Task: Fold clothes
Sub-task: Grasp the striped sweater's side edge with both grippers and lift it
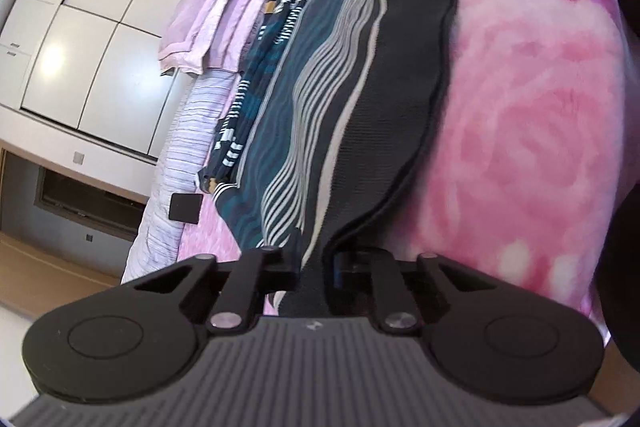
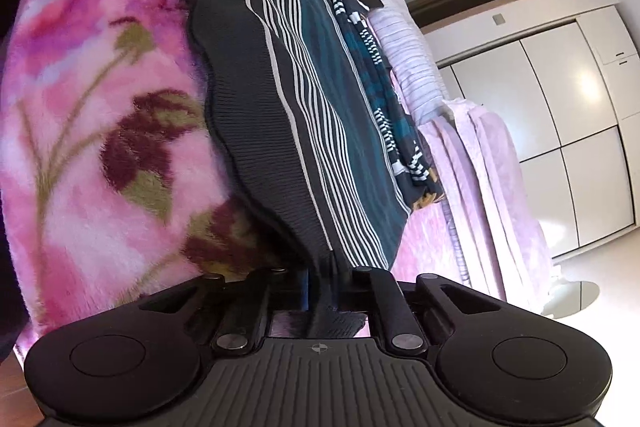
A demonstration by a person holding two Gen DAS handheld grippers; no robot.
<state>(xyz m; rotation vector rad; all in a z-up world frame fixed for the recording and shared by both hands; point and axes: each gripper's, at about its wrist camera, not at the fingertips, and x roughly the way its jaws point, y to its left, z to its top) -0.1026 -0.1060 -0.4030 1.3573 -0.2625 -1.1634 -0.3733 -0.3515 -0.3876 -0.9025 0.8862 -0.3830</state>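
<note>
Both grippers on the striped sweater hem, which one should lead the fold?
Neither clearly. Left gripper and right gripper are each shut on the sweater hem at opposite ends. Probably lift together across the pink blanket.

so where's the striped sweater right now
The striped sweater lies spread on the pink floral blanket, its ribbed hem pinched by the left hand-held gripper and the right hand-held gripper, with a folded striped garment just beyond it.

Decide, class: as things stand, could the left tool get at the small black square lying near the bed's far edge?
Probably not yet. The left tool is shut on the striped sweater's hem, and the black square lies apart, off to its left.
</note>
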